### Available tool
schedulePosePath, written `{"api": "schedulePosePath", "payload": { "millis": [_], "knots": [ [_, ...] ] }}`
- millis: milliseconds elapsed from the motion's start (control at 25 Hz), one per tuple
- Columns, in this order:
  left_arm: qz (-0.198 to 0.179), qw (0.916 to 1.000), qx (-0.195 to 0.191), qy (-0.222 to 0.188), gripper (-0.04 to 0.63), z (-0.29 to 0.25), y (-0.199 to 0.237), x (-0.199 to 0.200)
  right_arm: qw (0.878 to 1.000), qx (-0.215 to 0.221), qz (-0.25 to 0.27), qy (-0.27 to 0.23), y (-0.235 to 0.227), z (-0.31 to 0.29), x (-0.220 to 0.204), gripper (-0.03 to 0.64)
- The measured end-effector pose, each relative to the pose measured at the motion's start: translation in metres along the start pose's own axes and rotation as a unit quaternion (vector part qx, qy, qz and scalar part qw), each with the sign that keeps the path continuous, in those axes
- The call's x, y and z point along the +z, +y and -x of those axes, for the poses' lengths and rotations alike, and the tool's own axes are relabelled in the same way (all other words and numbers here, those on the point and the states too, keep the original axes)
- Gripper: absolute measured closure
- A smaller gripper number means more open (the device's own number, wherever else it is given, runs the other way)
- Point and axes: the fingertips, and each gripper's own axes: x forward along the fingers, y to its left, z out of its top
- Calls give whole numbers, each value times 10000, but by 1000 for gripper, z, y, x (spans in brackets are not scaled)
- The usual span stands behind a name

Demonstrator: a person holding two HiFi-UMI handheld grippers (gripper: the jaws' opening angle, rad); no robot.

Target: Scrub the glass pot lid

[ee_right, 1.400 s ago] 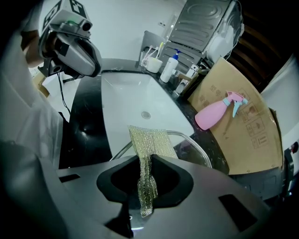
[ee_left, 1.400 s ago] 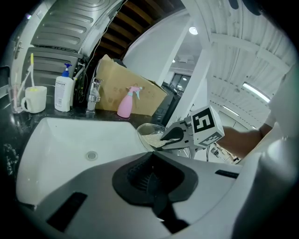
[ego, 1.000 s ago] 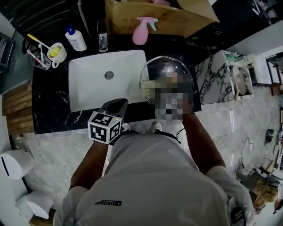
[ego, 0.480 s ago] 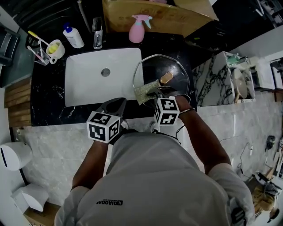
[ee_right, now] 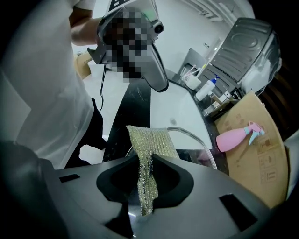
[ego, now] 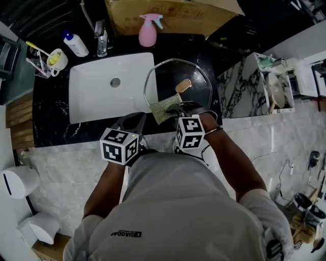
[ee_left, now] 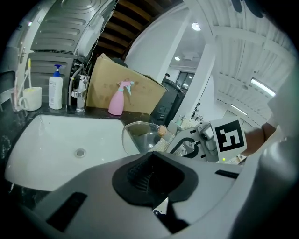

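Note:
A round glass pot lid [ego: 196, 97] with a wooden knob [ego: 183, 85] lies on the black counter to the right of the sink. My right gripper [ego: 173, 110] is shut on a greenish metallic scrub cloth [ego: 162, 108], which rests on the lid's near left rim. In the right gripper view the cloth [ee_right: 148, 144] hangs out between the shut jaws over the lid's rim [ee_right: 198, 140]. My left gripper [ego: 133, 122] hovers over the counter's front edge, left of the lid, shut with nothing in it. In the left gripper view the lid [ee_left: 139, 134] shows ahead of the jaws.
A white sink [ego: 97, 99] with a faucet [ego: 100, 34] fills the counter's left half. Behind stand a pink spray bottle [ego: 147, 31], a cardboard box [ego: 168, 12], a pump bottle [ego: 75, 45] and a cup of toothbrushes [ego: 53, 60]. A marble ledge [ego: 239, 92] lies right of the counter.
The right gripper has drawn the cloth a little toward the lid's near rim. The left gripper has stayed put. The head camera has shifted slightly.

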Motion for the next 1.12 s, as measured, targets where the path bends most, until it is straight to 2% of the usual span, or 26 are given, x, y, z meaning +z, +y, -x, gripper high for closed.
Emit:
{"api": "schedulePosePath", "payload": {
  "millis": [280, 520, 800, 1120],
  "knots": [
    [-101, 9996, -234, 144, 583, -12, -10, 0, 9980, -86, -619, -73, 6, 4, -6, 518],
    [-283, 9981, -466, 297, 583, -17, -12, -2, 9911, -186, -1318, -70, 11, 8, -10, 517],
    [-527, 9945, -779, 467, 583, -22, -14, 0, 9665, -297, -2535, -270, 16, 12, -11, 517],
    [-757, 9892, -1097, 610, 583, -21, -18, -1, 9489, -424, -3120, -210, 26, 13, -11, 517]
  ]
}}
